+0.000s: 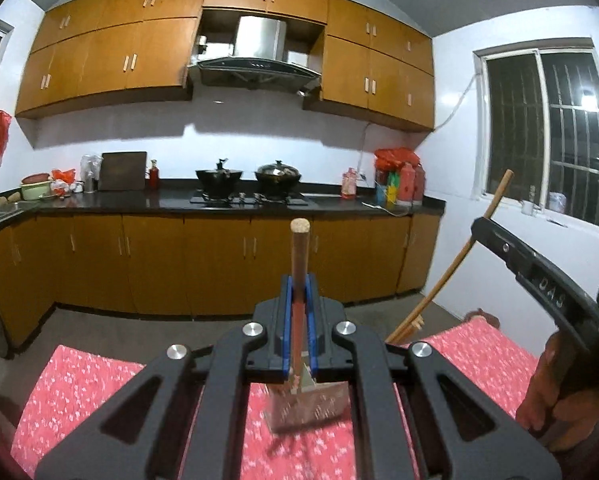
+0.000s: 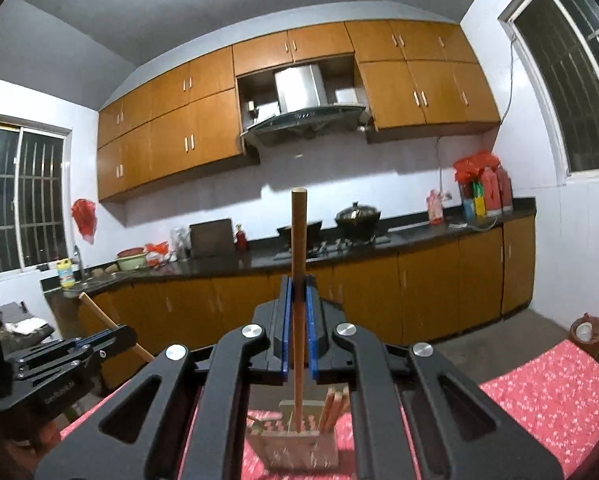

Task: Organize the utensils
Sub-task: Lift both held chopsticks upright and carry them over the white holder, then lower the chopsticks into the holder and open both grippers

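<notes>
Left gripper (image 1: 299, 292) clenched on wooden-handled utensil (image 1: 299, 248); right gripper (image 2: 298, 292) clenched on chopstick (image 2: 298, 240), both above metal holder (image 2: 295, 450) on red tablecloth (image 2: 551, 396); more chopsticks (image 2: 333, 404) inside; kitchen counter (image 1: 171, 200) beyond; risk: tip catching rim, tipping holder.

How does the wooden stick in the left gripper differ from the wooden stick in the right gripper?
The stick in the left gripper looks thicker; the stick in the right gripper looks thinner. The left gripper's stick sticks out only a short way past the fingertips, while the right gripper's stick reaches much farther. Shared: both are brown, wooden and round, are clamped between blue pads, and point down toward the utensil holder on the red cloth.
</notes>
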Available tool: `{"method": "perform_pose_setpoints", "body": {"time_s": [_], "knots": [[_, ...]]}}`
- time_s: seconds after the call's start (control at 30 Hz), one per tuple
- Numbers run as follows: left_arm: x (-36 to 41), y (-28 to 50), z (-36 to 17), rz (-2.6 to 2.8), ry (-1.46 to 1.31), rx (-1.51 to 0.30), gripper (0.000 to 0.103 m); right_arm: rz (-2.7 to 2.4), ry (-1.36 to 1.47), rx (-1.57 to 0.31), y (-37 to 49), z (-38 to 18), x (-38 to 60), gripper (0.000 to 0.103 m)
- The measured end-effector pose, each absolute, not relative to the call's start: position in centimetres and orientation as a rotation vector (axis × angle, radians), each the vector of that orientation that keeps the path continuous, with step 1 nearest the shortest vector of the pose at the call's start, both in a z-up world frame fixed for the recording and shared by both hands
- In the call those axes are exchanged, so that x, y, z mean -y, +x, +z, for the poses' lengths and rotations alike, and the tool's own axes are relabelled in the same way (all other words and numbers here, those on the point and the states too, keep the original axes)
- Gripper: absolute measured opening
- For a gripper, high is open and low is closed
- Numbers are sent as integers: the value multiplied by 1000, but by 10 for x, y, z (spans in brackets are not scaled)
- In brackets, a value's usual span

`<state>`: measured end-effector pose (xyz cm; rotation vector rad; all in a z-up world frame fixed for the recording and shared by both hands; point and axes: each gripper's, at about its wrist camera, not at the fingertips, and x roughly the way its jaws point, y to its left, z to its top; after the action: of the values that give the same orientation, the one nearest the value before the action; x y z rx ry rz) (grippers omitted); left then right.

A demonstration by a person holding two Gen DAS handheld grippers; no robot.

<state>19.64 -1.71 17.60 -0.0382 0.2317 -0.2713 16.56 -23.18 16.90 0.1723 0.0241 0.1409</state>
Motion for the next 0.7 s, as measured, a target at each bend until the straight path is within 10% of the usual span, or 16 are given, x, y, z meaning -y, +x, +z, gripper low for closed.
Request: {"method": "perform_pose_setpoints", "body": {"time_s": [0.7], "knots": [[21,244,144,-263,-66,-323,8,127,157,-153,219,120,213,7]]}}
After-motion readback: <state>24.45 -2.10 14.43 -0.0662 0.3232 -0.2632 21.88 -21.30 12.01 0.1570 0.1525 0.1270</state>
